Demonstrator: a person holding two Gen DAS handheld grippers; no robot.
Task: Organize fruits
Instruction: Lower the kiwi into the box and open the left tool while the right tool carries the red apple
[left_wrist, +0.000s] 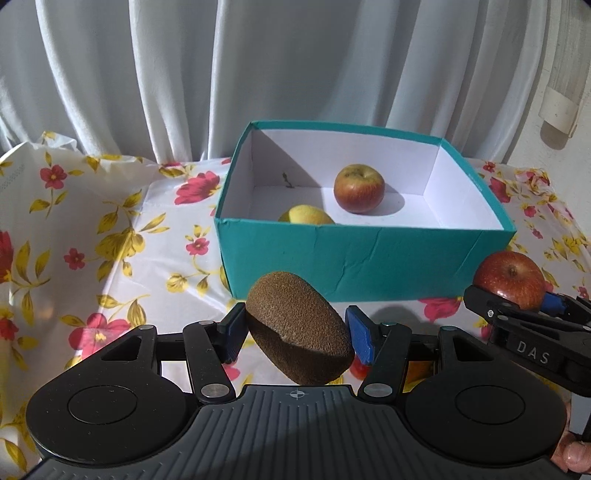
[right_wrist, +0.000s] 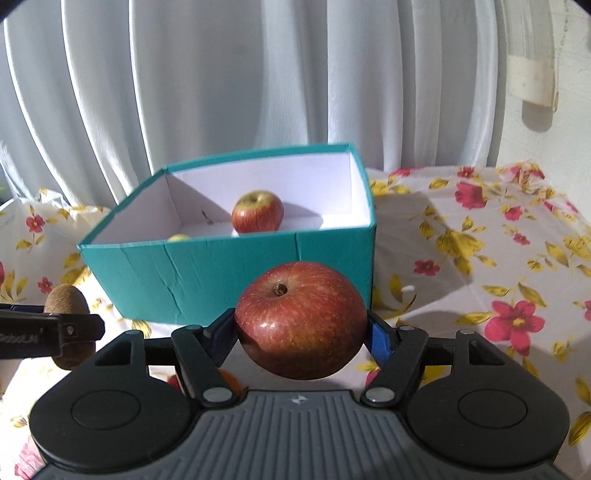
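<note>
left gripper (left_wrist: 295, 330) clamps a kiwi (left_wrist: 297, 328), right gripper (right_wrist: 301, 328) grips a red apple (right_wrist: 301, 319); teal box (right_wrist: 229, 273) wall right ahead, apple (left_wrist: 359, 188) and yellow fruit (left_wrist: 308, 215) inside.

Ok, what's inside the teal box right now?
Inside the teal box a red-yellow apple sits on the white floor, and a yellow fruit pokes up behind the near wall, which covers its lower part.

the left gripper (left_wrist: 295, 334) clamps a brown kiwi (left_wrist: 297, 328) before a teal box (left_wrist: 362, 258) holding an apple (left_wrist: 359, 188) and a yellow fruit (left_wrist: 308, 215), while the right gripper (left_wrist: 517, 301) at the right edge grips a red apple (left_wrist: 511, 278).
</note>
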